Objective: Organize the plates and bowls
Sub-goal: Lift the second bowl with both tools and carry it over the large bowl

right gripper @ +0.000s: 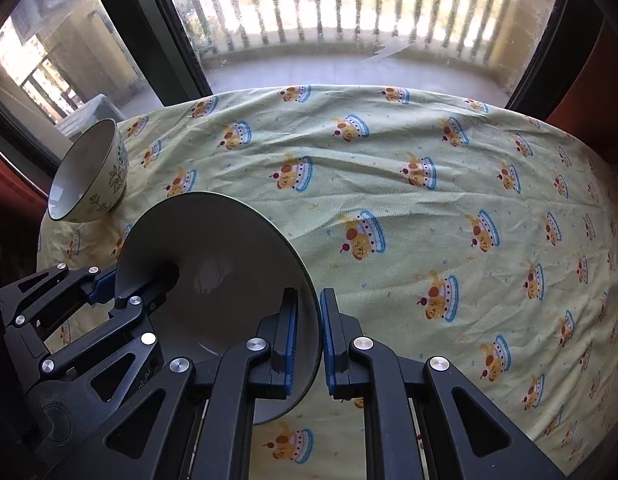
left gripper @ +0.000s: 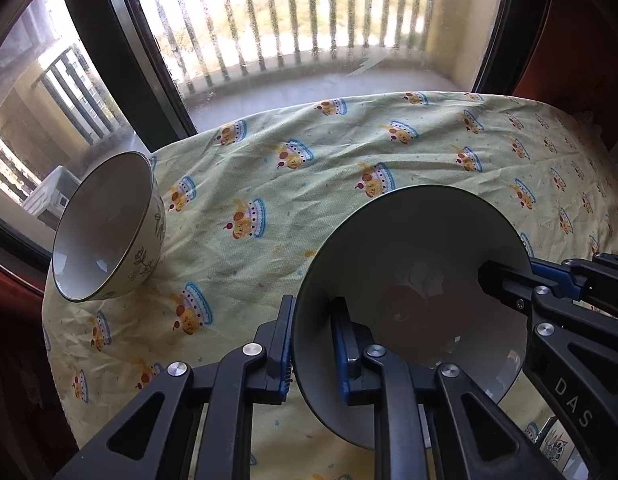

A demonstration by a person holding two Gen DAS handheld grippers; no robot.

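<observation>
Two grippers (left gripper: 313, 344) (right gripper: 309, 336) pinch bowl (left gripper: 409, 280) — apparently airborne.

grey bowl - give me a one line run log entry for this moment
grey bowl: held by rim | left gripper: shut on rim | right gripper: shut on opposite rim | floral bowl: on tablecloth, untouched

The table before me is covered by a pale green tablecloth (left gripper: 349, 184) (right gripper: 389, 208), wrinkled, printed with repeated bear-and-cake motifs. Directly on the cloth, near its far left corner, a floral bowl (left gripper: 109, 228) (right gripper: 89, 172) rests. The table's far edge lies beside a window (left gripper: 293, 20) (right gripper: 329, 12).
</observation>
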